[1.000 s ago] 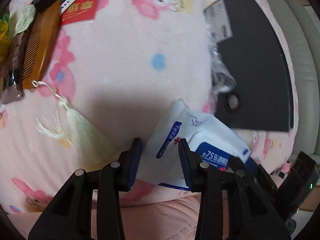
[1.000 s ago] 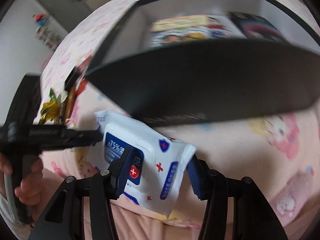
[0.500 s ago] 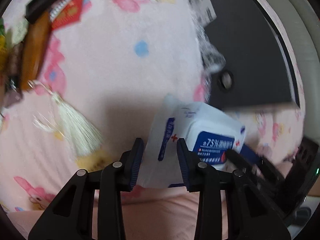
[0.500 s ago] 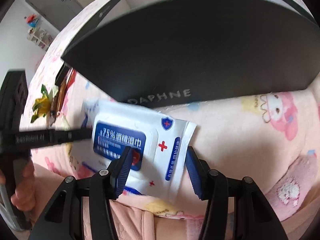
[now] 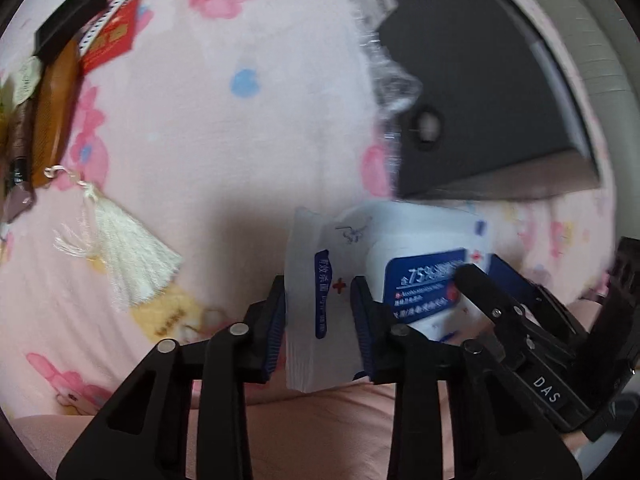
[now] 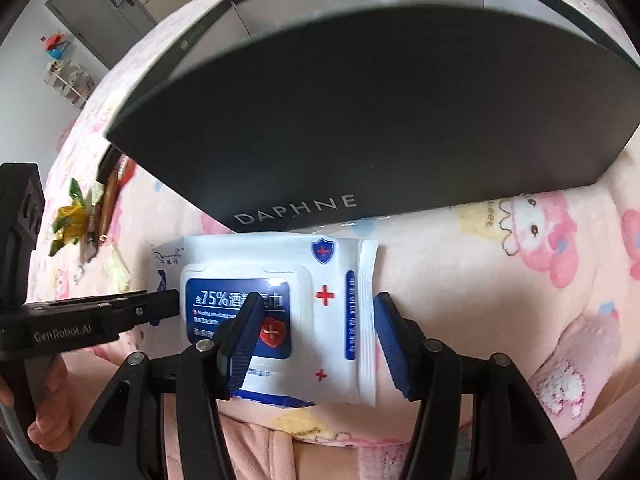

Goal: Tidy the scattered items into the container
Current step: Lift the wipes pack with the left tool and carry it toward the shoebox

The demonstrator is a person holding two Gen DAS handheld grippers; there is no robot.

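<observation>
I see a pink blanket (image 5: 224,128) printed with cartoon animals spread over the surface, and everything rests on it. At my far left lie a wooden comb (image 5: 54,112) with a cream tassel (image 5: 124,248), a red packet (image 5: 114,36), a black bar (image 5: 70,20) and some yellow-green wrappers (image 6: 72,216). A black box (image 6: 360,112) marked DAPHNE sits further on, with the white and blue wipes pack (image 6: 280,304) just in front of it.

"DAPHNE" on black box lid (image 6: 360,120), "75%" on wipes pack (image 6: 280,280), "GenRobot.AI" on left tool (image 6: 168,304)
</observation>
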